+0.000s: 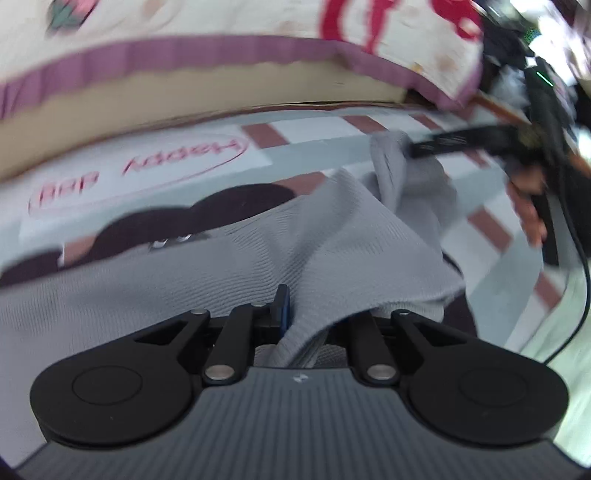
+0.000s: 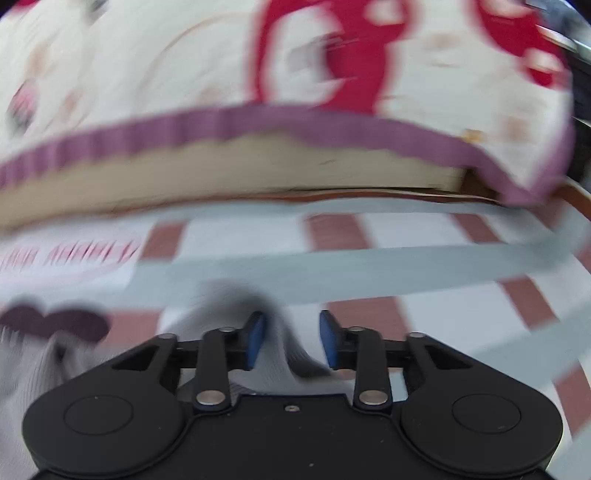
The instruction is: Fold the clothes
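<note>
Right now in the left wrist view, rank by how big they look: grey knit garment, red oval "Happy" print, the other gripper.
1. grey knit garment, though nearness inflates it.
2. red oval print.
3. right gripper, farthest and blurred, so least sure.

The garment (image 1: 229,258) lay on the sheet (image 1: 306,147), spread across the near and left part of the left wrist view. Its fabric was pinched in the left gripper (image 1: 291,314) at the near edge. To the far right, a bunched part of the garment was raised off the sheet, touching the right gripper (image 1: 417,147), with a hand (image 1: 528,206) just behind it. A quilt (image 1: 229,22) sat beyond the sheet's far edge. In the right wrist view, fabric lay between the parted fingers (image 2: 255,339).
</note>
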`<action>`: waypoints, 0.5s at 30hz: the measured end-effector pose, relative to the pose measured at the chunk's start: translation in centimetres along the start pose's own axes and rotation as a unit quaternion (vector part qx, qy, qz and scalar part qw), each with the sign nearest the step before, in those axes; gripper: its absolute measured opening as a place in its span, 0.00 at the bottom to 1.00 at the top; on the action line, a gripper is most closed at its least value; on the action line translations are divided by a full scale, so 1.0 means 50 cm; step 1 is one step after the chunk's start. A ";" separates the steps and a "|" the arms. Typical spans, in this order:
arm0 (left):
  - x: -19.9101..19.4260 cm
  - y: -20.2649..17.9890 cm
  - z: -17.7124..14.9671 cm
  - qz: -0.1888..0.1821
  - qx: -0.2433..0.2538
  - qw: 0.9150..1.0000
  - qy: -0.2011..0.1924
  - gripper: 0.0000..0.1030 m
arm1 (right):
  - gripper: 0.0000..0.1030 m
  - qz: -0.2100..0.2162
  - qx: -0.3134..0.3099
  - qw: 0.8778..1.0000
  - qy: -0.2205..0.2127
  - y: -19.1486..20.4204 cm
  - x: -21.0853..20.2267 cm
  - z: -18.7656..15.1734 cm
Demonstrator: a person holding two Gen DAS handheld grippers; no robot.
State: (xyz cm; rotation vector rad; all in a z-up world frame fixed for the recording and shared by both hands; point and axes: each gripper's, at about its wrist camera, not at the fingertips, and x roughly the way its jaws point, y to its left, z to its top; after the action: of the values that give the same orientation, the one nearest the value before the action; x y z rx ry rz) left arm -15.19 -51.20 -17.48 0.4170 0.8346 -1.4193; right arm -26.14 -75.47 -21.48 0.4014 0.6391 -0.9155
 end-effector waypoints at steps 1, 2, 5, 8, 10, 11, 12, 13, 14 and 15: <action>-0.002 0.001 0.000 0.000 -0.002 1.000 -0.001 0.10 | 0.44 -0.007 0.033 0.999 -0.002 -0.019 -0.010 -0.003; -0.005 0.002 0.001 0.000 -0.003 1.000 -0.002 0.10 | 0.47 -0.010 0.071 0.997 0.002 -0.042 -0.021 -0.009; -0.004 -0.020 -0.002 0.011 0.029 1.000 0.001 0.10 | 0.48 0.045 0.162 0.985 0.045 -0.088 -0.034 -0.057; -0.001 -0.034 -0.008 0.018 0.038 0.999 0.001 0.10 | 0.49 0.072 0.191 0.977 0.063 -0.100 -0.030 -0.096; -0.001 -0.032 -0.011 0.016 0.028 0.999 -0.003 0.10 | 0.54 0.082 0.199 0.974 0.067 -0.102 -0.026 -0.113; -0.002 -0.029 -0.013 0.013 0.024 1.000 -0.007 0.10 | 0.56 0.083 0.196 0.975 0.064 -0.100 -0.024 -0.111; -0.003 -0.027 -0.016 0.010 0.021 1.000 -0.010 0.10 | 0.56 0.082 0.191 0.976 0.061 -0.095 -0.019 -0.108; -0.004 -0.026 -0.018 0.008 0.019 1.000 -0.013 0.10 | 0.57 0.078 0.176 0.980 0.056 -0.088 -0.014 -0.104; -0.005 -0.025 -0.021 0.005 0.017 1.000 -0.016 0.10 | 0.59 0.074 0.155 0.984 0.050 -0.080 -0.011 -0.099; -0.006 -0.023 -0.021 0.003 0.010 1.000 -0.018 0.10 | 0.65 0.070 0.133 0.988 0.044 -0.073 -0.008 -0.095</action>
State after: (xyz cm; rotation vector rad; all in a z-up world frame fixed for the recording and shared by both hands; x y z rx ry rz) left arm -16.52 -50.43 -17.70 0.4083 0.7905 -1.4276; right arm -30.93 -74.55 -24.97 0.7205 0.5613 -0.8545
